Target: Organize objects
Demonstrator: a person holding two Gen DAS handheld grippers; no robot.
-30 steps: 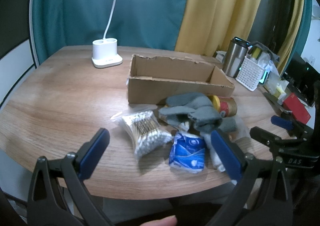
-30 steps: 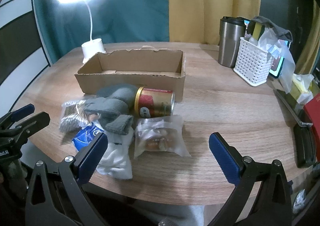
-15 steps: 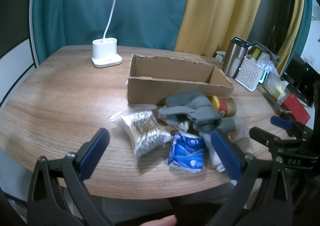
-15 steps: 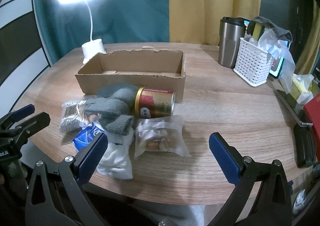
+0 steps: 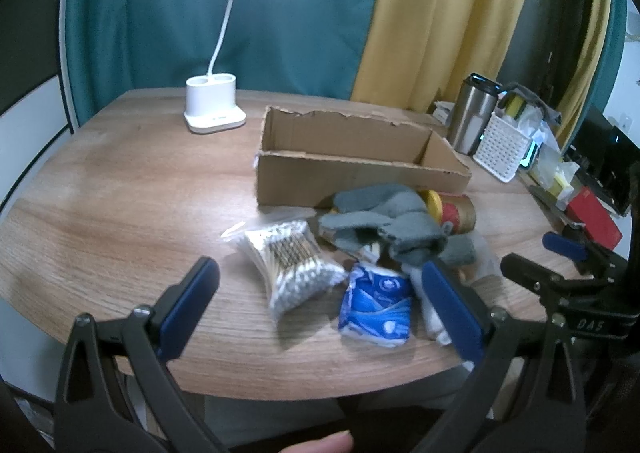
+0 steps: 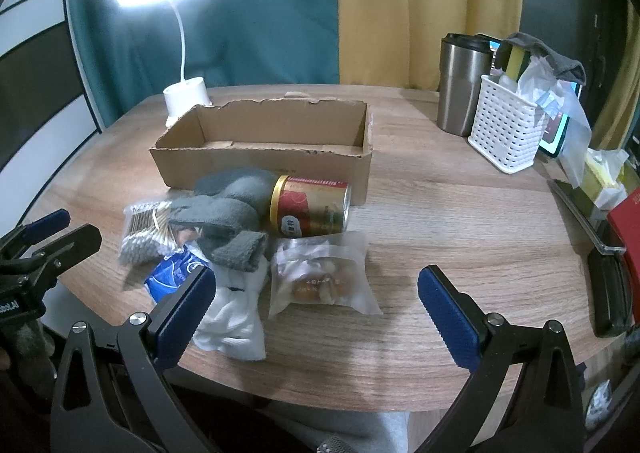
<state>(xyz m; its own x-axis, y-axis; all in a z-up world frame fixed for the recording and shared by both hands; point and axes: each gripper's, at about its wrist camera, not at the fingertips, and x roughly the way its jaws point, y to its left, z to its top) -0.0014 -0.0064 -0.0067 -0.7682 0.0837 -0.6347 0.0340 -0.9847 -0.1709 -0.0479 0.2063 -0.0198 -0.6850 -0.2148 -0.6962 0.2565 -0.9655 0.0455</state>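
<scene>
An open cardboard box stands mid-table. In front of it lies a pile: a bag of cotton swabs, a blue packet, grey socks, a red-gold can on its side, a clear snack bag and a white cloth. My left gripper is open and empty, near the table's front edge before the swabs and packet. My right gripper is open and empty, before the snack bag.
A white desk lamp stands at the back left. A steel tumbler and a white basket stand at the back right. A red box and dark items lie along the right edge.
Both grippers have drifted slightly; the pile and box sit a little differently in view. Nothing was taken hold of or moved.
</scene>
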